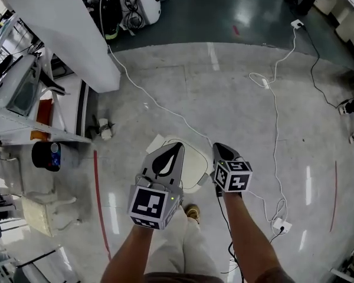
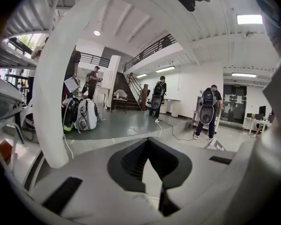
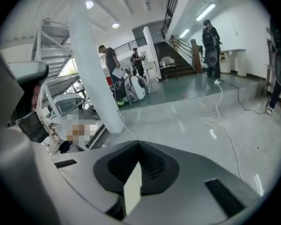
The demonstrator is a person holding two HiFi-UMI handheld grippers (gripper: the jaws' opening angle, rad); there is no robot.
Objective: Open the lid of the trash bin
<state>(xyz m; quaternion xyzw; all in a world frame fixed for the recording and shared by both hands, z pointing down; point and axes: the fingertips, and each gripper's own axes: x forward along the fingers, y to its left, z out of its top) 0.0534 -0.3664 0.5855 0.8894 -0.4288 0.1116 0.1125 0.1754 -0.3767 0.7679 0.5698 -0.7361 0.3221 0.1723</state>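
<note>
With the left gripper (image 1: 176, 148) and right gripper (image 1: 218, 148) both closed and empty above the white trash bin (image 1: 194, 163) on the floor (image 1: 236, 99), we risk the closed tips sliding off its lid (image 1: 196, 152) or tipping it.

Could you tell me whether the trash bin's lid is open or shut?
Shut: the white lid lies flat, with no gap or opening showing.

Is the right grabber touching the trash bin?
Cannot tell. In the head view the right gripper overlaps the edge of the trash bin from above, hiding any gap; the right gripper view shows a pale sliver between its jaws.
</note>
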